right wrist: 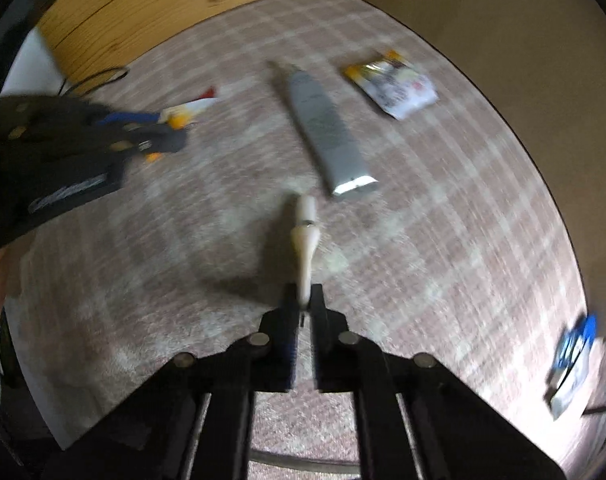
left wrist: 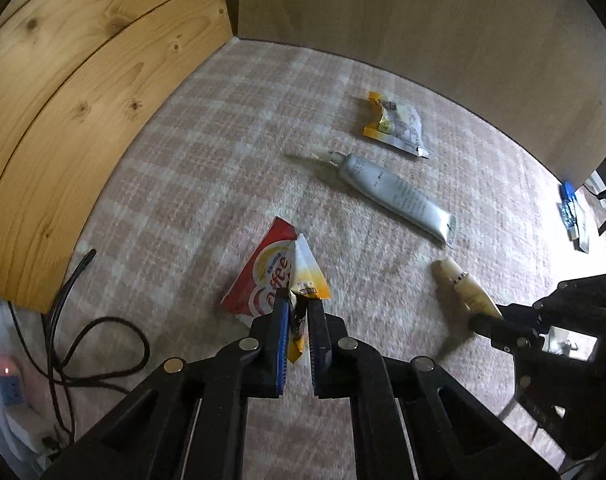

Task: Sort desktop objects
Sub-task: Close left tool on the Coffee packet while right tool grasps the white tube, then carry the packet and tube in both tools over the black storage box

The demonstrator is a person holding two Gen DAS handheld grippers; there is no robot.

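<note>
left gripper clenched on a yellow packet above the red coffee sachet, right gripper grasping a cream tube near the grey tube, checked cloth beneath

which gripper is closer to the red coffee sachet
Left. The left gripper hangs right over the red coffee sachet, shut on a white and yellow packet. The right gripper is off to the side, shut on a small cream tube.

Home desk: checked tablecloth, pine panel.
</note>
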